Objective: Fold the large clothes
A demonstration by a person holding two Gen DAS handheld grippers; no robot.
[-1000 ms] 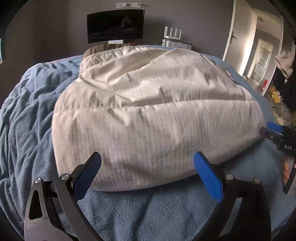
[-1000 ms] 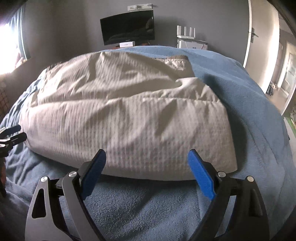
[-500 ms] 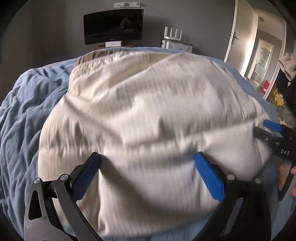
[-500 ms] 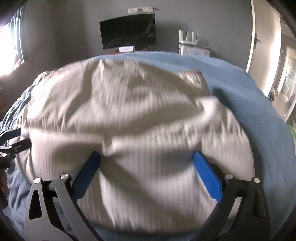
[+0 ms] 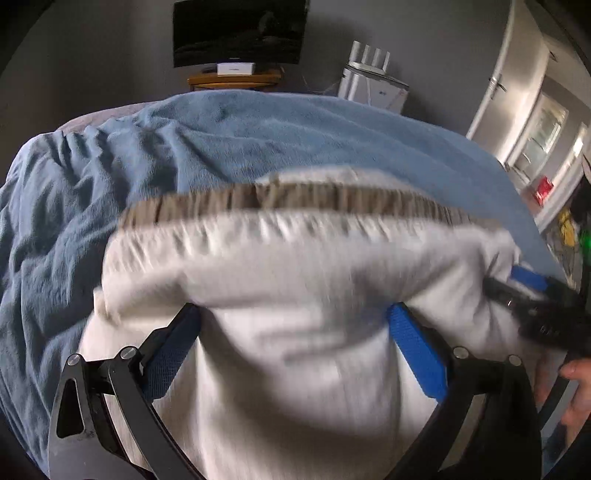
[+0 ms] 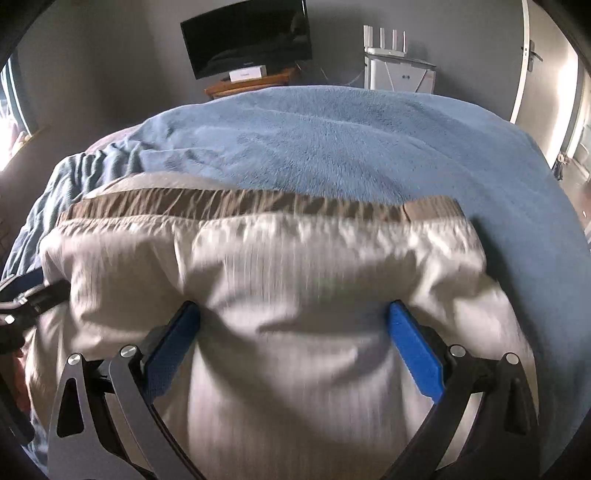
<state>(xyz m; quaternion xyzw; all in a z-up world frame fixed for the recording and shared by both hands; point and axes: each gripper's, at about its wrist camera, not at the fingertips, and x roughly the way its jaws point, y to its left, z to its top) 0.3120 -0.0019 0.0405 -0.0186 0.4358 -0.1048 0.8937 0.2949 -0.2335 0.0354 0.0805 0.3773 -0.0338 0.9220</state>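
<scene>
A large cream puffy garment [image 5: 295, 280] with a grey-brown ribbed band [image 5: 295, 195] lies bunched on the blue bed; it also shows in the right wrist view [image 6: 280, 273] with its band [image 6: 258, 205]. My left gripper [image 5: 295, 314] has wide-open jaws with the garment's near fold pushed between them. My right gripper [image 6: 293, 312] stands the same way, wide open around the fold. The right gripper also shows at the right of the left wrist view [image 5: 535, 295], and the left gripper at the left edge of the right wrist view [image 6: 26, 295]. The image is motion-blurred.
A blue fleece blanket [image 6: 332, 140] covers the bed beyond the garment. A TV [image 5: 240, 31] on a wooden stand and a white router unit [image 6: 399, 70] stand by the far grey wall. A doorway [image 5: 535, 122] is at the right.
Both grippers pushed forward into the garment. The garment has bunched and folded over toward the far side, so its ribbed band now lies on top and more blue blanket shows beyond.
</scene>
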